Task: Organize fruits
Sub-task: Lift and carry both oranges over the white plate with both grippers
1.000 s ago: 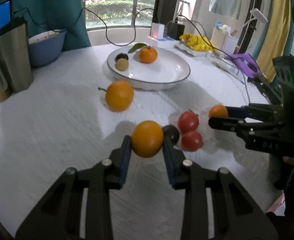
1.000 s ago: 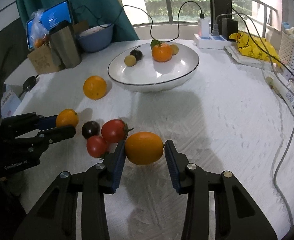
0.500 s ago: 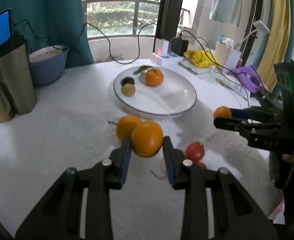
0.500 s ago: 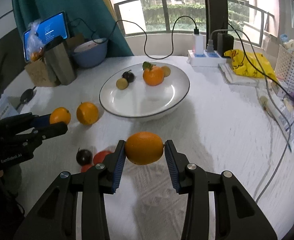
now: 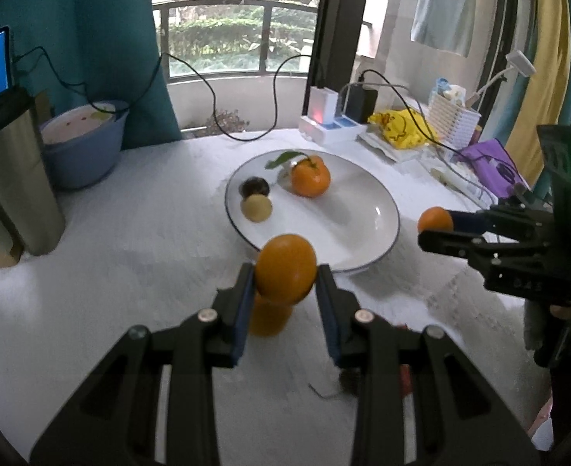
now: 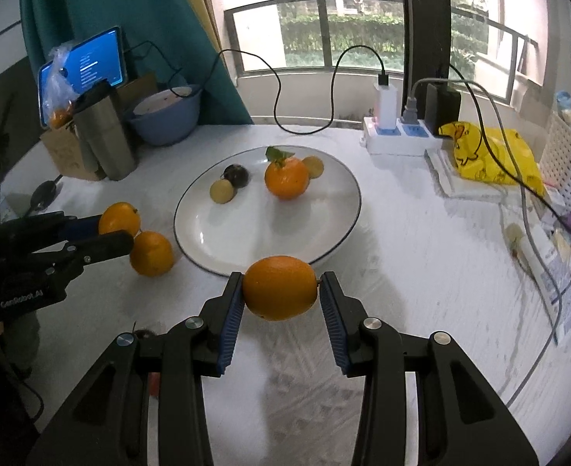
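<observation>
you tilted both tongs down over the worktop point(image 6: 421, 252): left tongs point(image 5: 285, 283) and right tongs point(image 6: 280, 291) each clamped an orange point(image 5: 285, 270), the plate point(image 6: 335, 229) just beyond.

light: daylight from window point(image 6: 343, 19), overexposed | shadows: soft | edges: fisheye bending, dark corners | blur: slight

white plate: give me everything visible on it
The white plate is round, shallow and glossy, ceramic by the look, with a thin dark rim line. It sits flat on the white tablecloth, mid-table. On it: a leafy orange, a dark round fruit, and two small yellowish fruits, all in the far half; the near half is bare. Neither claw touches it. A loose orange lies on the cloth just off its left edge.
</observation>
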`<move>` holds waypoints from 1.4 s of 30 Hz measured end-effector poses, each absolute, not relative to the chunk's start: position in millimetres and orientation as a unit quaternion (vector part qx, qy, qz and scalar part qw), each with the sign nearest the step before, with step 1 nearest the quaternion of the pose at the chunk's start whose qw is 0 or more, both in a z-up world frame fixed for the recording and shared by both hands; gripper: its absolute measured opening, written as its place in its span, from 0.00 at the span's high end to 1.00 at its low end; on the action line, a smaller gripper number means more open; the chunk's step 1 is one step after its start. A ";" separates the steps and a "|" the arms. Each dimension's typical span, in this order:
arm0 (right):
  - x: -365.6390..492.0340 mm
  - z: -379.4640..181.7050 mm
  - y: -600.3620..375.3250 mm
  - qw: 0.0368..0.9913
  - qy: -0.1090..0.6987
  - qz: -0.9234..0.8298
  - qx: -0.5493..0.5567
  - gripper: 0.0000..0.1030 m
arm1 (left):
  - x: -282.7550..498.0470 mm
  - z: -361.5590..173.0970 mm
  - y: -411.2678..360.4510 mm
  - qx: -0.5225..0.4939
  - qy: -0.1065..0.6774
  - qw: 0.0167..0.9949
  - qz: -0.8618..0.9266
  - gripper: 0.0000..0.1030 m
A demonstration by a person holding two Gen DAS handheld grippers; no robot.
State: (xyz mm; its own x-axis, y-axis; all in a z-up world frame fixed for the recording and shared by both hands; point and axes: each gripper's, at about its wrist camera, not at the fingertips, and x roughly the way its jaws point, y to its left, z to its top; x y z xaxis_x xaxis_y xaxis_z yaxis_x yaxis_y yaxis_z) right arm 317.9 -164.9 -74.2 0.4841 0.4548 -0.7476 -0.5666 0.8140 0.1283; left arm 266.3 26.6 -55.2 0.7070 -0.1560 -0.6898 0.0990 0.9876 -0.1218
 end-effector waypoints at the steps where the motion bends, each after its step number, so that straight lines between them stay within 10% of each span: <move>1: 321.0 -73.4 -164.8 0.859 0.411 0.297 -0.069 0.59 | 268.4 -55.0 27.1 -0.038 0.376 0.923 -0.069 0.68; 42: 413.8 -110.2 -119.1 0.871 0.398 0.271 -0.095 0.59 | 339.4 -80.8 35.8 -0.052 0.418 0.905 -0.066 0.67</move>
State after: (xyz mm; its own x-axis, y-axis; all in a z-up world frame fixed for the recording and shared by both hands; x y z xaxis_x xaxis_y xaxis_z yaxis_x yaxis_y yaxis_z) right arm 413.8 -119.1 -110.2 0.5355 0.3970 -0.7454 -0.5483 0.8347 0.0508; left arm 339.4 35.8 -80.8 0.6419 -0.1620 -0.7494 0.0754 0.9860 -0.1486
